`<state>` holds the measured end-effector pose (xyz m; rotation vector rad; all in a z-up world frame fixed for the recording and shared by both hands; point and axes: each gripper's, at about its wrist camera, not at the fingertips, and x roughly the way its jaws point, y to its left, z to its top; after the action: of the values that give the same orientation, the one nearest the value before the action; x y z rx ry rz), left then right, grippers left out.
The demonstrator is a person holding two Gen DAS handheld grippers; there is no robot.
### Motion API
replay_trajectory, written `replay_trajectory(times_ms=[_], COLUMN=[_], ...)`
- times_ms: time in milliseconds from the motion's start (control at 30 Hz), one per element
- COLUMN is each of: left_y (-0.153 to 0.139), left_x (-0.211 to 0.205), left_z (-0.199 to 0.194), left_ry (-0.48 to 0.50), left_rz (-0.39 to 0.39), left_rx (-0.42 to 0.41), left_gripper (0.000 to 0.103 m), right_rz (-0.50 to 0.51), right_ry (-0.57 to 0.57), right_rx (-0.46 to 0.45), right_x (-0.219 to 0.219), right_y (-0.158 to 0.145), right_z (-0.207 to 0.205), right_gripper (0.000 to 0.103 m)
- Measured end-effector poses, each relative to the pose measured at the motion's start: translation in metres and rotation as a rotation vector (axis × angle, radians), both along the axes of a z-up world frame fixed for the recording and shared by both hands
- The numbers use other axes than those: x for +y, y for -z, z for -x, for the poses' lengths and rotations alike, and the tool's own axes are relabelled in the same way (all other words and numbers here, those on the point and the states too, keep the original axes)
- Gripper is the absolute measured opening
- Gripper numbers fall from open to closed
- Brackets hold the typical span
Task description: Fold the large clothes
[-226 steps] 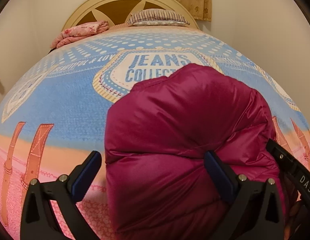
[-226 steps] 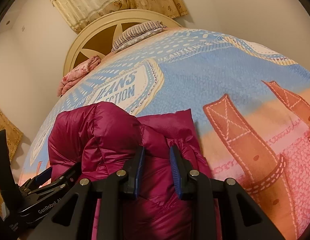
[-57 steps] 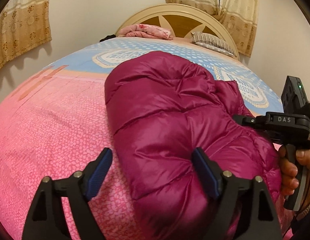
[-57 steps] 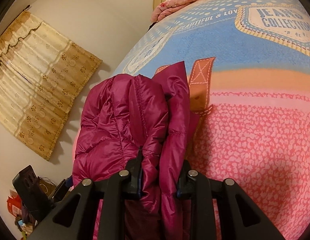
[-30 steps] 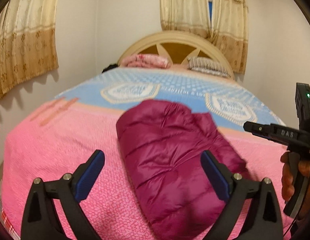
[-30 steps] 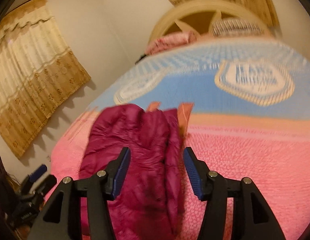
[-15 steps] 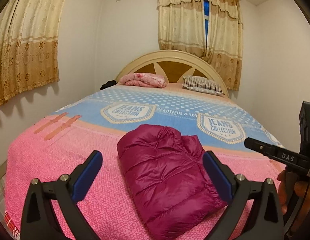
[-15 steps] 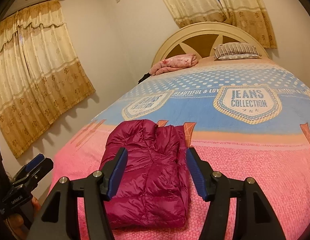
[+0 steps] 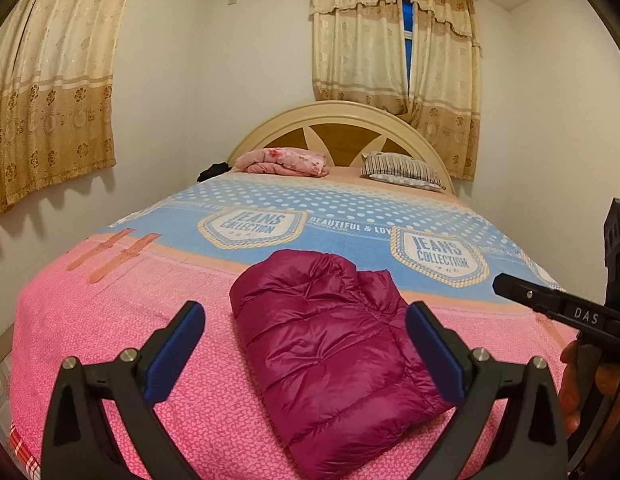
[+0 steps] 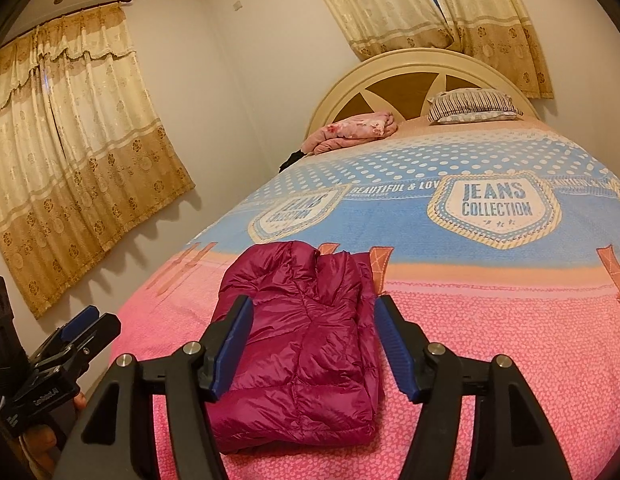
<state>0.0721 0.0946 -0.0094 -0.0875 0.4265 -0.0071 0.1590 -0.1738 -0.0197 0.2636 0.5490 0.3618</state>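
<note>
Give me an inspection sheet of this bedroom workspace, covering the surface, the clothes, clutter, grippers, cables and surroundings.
Surface: bed with pink and blue printed cover.
Job's things: magenta puffer jacket lies folded on the pink end, free of both grippers.
Clutter: pink folded blanket, striped pillow and a dark item by the headboard.
Grippers: left gripper open, empty; right gripper open, empty.
Cables: thin dark cord by the right hand.
Surroundings: white walls, beige curtains.
</note>
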Motion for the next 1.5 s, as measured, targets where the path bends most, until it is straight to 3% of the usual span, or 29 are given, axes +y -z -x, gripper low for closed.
replay_trajectory(times_ms=[1500], left_y=[0.003], left_x=[0.000], left_z=[-0.004], left_ry=[-0.009], left_rz=[-0.018], left_rx=[0.039], left_gripper=[0.103], right_rz=[0.022], right_ry=[-0.043], right_rx=[-0.036], right_x=[0.013], right_y=[-0.004], right_z=[0.010], right_gripper=[0.068])
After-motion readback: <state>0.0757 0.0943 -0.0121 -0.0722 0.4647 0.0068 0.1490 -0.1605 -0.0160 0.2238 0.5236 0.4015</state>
